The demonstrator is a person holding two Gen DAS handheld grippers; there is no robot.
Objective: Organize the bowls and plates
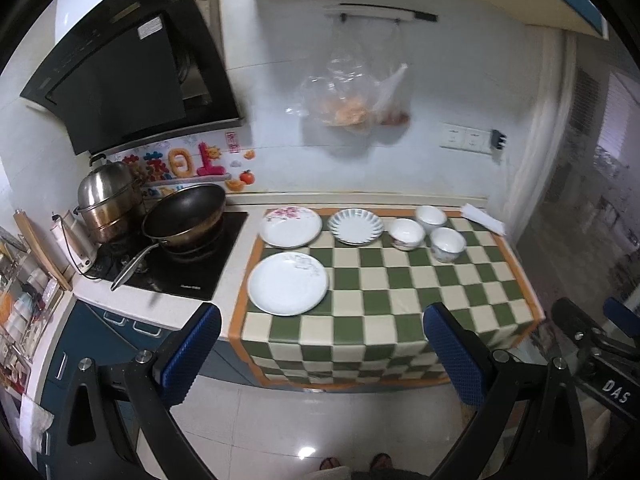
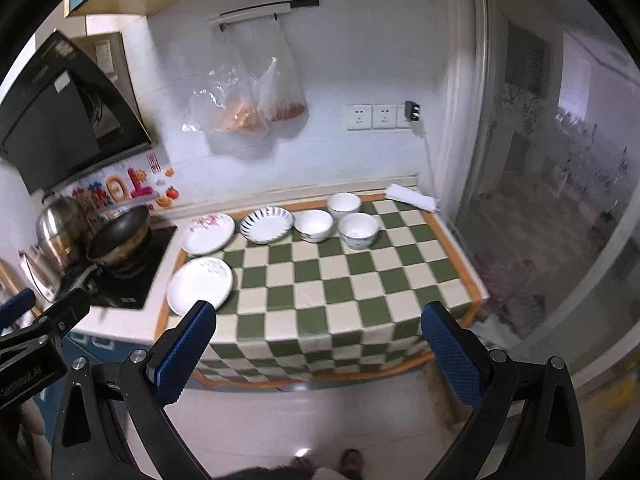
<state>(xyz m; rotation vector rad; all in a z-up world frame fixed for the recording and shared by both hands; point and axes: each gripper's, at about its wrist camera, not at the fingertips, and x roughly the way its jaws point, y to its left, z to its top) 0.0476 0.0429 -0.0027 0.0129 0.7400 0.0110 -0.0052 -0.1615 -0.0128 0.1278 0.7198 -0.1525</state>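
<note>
Both grippers' jaws wide, empty

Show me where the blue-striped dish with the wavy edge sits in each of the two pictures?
Left wrist view: the striped dish sits just right of centre, in the back row on the checked cloth, between the flowered plate and a bowl.
Right wrist view: the same dish lies left of centre, again between the flowered plate and that bowl.
Shared landmark: the plastic bags hanging on the wall above.
</note>
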